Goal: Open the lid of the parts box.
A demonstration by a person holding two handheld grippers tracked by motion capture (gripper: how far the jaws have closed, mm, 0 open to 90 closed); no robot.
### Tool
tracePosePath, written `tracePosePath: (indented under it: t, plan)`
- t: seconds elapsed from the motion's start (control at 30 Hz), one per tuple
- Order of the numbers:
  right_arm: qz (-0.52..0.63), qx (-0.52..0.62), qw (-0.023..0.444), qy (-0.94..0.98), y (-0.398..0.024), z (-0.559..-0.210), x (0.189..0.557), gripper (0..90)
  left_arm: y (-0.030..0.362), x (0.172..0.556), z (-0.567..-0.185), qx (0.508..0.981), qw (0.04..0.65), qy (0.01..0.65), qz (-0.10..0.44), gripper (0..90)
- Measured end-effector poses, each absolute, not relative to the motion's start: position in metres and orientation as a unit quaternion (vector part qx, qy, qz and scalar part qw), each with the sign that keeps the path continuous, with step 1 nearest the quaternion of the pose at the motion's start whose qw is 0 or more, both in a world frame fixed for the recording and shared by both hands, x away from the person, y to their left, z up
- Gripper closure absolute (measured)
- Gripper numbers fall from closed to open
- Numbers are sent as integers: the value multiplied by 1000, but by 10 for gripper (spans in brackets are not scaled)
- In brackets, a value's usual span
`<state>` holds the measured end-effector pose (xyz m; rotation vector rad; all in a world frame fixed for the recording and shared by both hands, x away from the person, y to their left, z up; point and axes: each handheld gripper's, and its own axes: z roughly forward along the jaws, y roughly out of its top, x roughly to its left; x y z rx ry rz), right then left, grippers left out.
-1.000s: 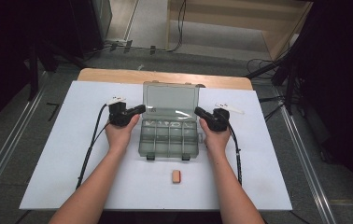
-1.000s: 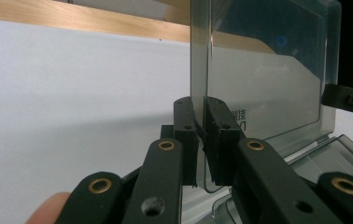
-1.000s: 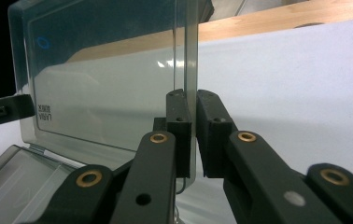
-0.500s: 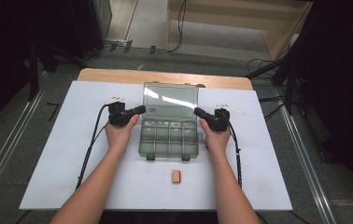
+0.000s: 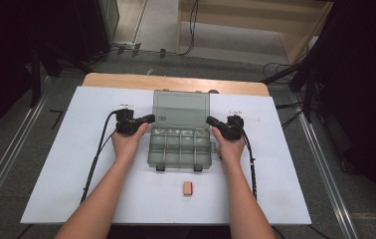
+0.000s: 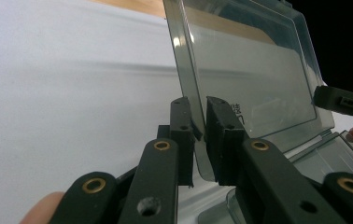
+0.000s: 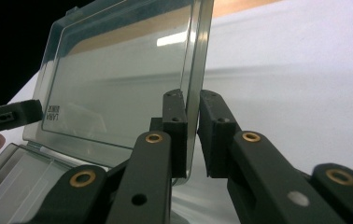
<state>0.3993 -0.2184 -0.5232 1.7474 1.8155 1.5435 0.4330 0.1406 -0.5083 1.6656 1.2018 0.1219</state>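
A clear plastic compartment box (image 5: 180, 144) sits in the middle of the white tabletop (image 5: 61, 164), its lid (image 5: 181, 108) standing raised at the far side and a small orange block (image 5: 188, 188) lying apart on the near side of it. The left tool (image 5: 147, 118) reaches in from the box's left with the lid's side edge (image 6: 198, 154) between its narrowly parted jaws, one jaw seeming to touch it while a slim gap shows at the other. The right tool (image 5: 210, 120) mirrors it on the opposite edge (image 7: 191, 140), jaws likewise set close around the lid with a thin gap visible.
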Motion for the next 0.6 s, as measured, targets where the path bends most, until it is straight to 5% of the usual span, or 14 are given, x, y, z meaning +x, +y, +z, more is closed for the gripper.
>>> tracePosePath:
  t: [0.6]
  plan:
    - [494, 603, 91, 620, -215, -524, 404, 785, 141, 434, -510, 694, 504, 512, 44, 808]
